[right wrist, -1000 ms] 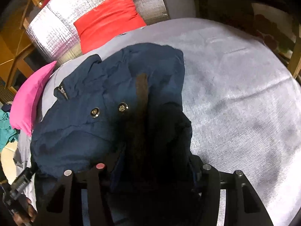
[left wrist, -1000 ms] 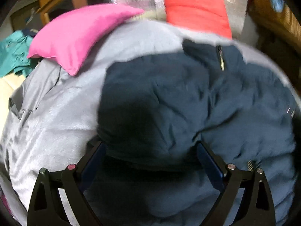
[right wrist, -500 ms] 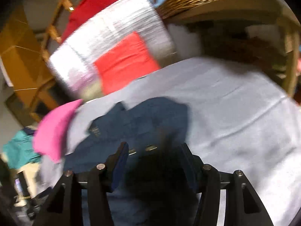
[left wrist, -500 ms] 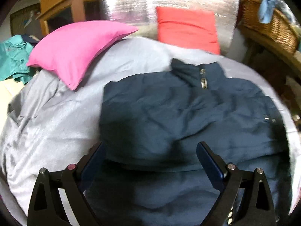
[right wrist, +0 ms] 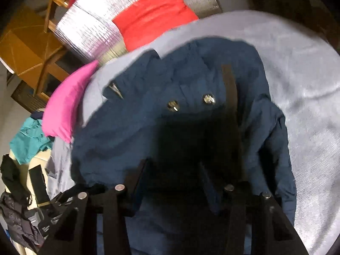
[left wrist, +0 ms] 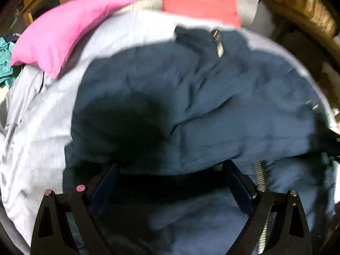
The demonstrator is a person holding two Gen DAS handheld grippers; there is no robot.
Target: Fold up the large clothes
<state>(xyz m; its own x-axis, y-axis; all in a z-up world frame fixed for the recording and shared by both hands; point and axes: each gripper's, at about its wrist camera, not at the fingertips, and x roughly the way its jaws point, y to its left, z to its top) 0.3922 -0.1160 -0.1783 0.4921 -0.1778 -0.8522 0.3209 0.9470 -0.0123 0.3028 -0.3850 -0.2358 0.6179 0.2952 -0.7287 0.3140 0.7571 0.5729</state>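
Left tongs (left wrist: pixel 170 182): fingers spread wide at the lower centre of the left wrist view, nothing pinched between the blue pads (left wrist: pixel 104 189). A folded-over edge of the navy jacket (left wrist: pixel 191 110) bulges just above the gap; jacket fabric also lies beneath the fingers. Whether the pads touch the cloth cannot be told; the frame is blurred.

Right tongs (right wrist: pixel 172 182): fingers apart in the lower centre of the right wrist view, narrower than the left pair. Dark jacket (right wrist: pixel 148 127) fabric fills the gap in deep shadow; whether they grip it cannot be told.

Jacket: spread over a light grey bed sheet (right wrist: pixel 297 74), filling the middle of both views. Collar toward the upper frame, with a metal zipper (left wrist: pixel 218 42) at the neck. Two metal snap buttons (right wrist: pixel 209 99) sit side by side at the centre of the right view, beside a dark strap (right wrist: pixel 229 82) running down toward the tongs.

Surroundings: pink pillow (left wrist: pixel 61 40) at the upper left on the sheet, near the jacket's left edge. Red cushion (right wrist: pixel 153 14) at the top, leaning on a silver quilted panel (right wrist: pixel 85 29). Teal garment (right wrist: pixel 27 140) at the left edge. Wicker basket (left wrist: pixel 308 6) at the upper right of the left view. Wooden furniture (right wrist: pixel 25 48) at the upper left of the right view.
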